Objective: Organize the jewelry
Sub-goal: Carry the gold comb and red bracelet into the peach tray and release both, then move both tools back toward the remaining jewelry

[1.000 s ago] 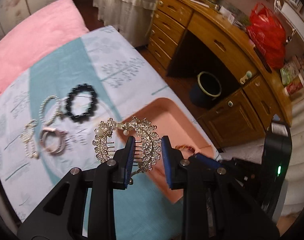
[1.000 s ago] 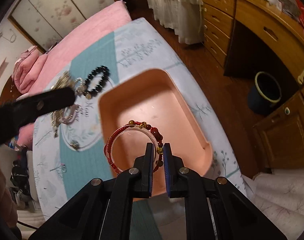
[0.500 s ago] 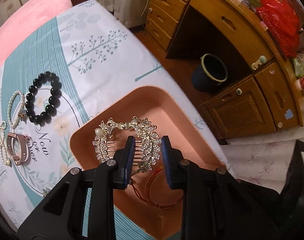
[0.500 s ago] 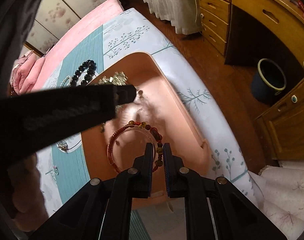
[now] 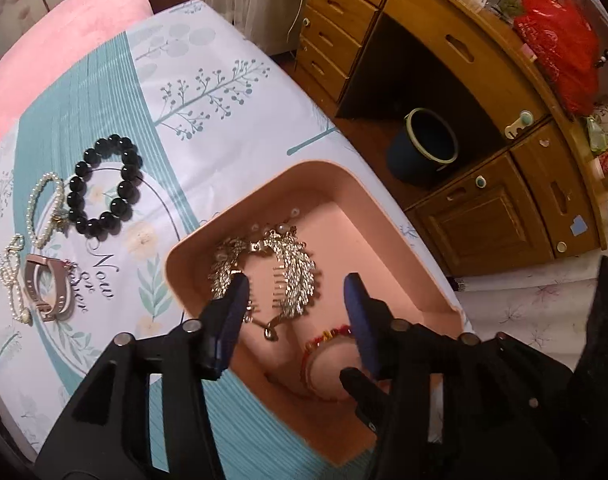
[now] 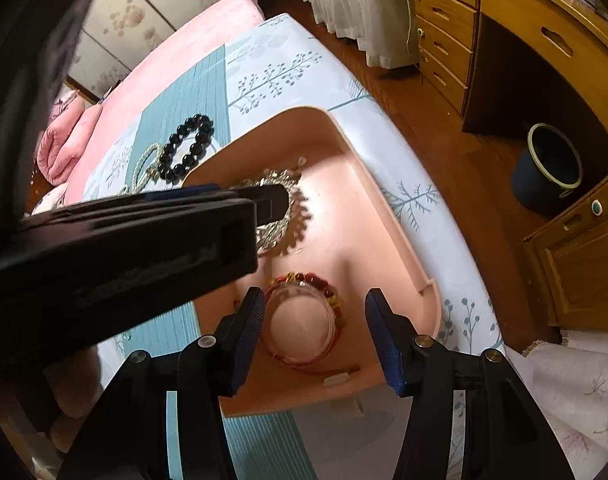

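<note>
My left gripper (image 5: 296, 300) gapes wide over the hair comb (image 5: 282, 268) in the tray (image 5: 184, 248); my right gripper (image 6: 313, 316), spread wide, straddles the red bracelet (image 6: 304, 320).

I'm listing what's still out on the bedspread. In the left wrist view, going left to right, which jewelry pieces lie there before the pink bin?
White pearl strand → pink leather strap watch → black round-bead bracelet → pink plastic bin.
</note>
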### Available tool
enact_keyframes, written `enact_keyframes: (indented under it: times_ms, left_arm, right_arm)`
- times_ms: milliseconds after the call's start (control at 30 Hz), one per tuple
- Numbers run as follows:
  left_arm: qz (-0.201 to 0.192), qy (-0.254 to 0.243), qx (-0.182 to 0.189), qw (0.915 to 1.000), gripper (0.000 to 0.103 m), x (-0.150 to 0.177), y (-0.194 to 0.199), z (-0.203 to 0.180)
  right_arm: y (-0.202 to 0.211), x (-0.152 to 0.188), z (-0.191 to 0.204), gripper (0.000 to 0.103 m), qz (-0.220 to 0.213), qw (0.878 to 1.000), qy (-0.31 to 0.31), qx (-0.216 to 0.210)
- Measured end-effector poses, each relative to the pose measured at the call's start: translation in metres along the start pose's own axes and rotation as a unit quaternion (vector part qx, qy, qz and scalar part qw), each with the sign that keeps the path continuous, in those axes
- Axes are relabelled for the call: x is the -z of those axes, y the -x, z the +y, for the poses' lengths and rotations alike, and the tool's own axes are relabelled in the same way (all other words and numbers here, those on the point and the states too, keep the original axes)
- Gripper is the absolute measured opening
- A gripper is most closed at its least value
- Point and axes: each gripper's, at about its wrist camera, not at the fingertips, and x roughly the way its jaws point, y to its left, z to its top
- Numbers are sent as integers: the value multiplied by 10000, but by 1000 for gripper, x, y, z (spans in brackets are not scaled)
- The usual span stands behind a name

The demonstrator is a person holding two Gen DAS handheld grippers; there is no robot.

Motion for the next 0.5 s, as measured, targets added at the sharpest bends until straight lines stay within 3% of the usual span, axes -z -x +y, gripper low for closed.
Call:
enact_keyframes:
  times_ms: [200,500]
  left_arm:
    - [-139,32,27,9999,47,15,36,7]
    - [-451,259,-137,9986,47,45,110,52]
  right_arm:
    - [11,2,18,53,-2,9997,230,60]
    - [34,1,61,53,-76,9984,545,158]
